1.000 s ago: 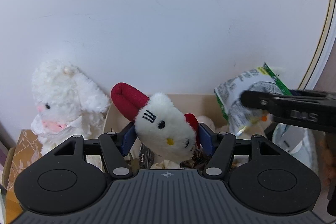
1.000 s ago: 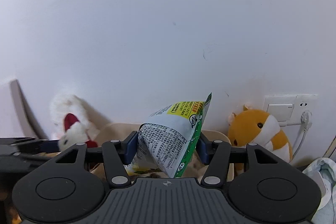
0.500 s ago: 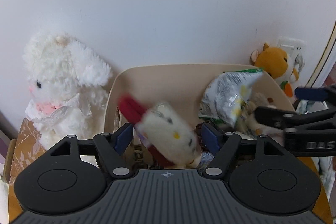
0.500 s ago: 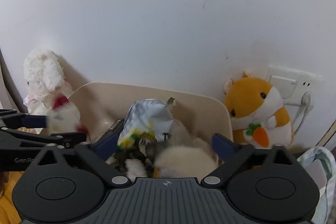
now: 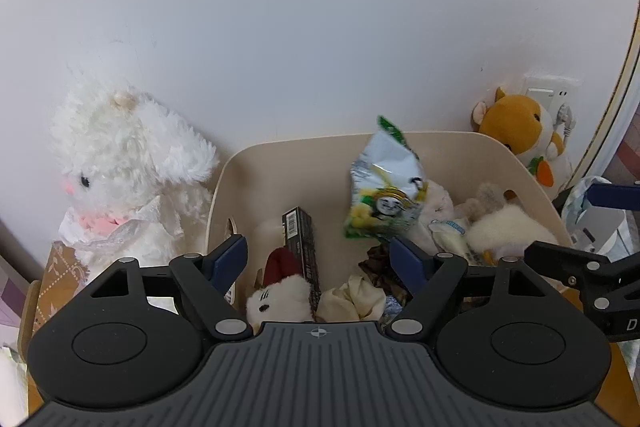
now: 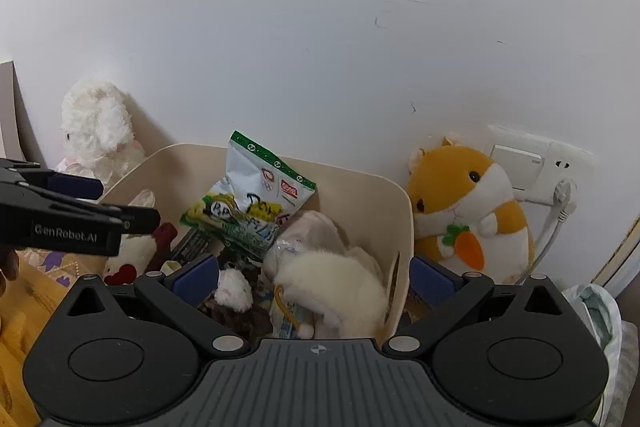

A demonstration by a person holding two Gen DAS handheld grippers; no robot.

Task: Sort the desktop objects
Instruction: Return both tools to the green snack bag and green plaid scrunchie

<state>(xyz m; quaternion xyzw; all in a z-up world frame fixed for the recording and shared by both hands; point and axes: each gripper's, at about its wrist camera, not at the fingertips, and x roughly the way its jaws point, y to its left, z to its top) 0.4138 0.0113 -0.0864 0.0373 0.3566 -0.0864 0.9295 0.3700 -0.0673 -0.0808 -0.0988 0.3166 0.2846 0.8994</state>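
Left gripper [image 5: 318, 261] open, above bin [image 5: 496, 151] rim

Lying half hidden behind the left gripper's black body, small white cat plush with red bow [image 5: 280, 293]; cropping at the right edge, pale green-white cloth bundle [image 6: 604, 323].

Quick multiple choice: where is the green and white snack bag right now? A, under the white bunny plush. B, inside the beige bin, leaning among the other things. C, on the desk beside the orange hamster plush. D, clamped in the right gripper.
B: the snack bag stands inside the beige bin among the soft toys, and the right gripper is open with nothing between its fingers.
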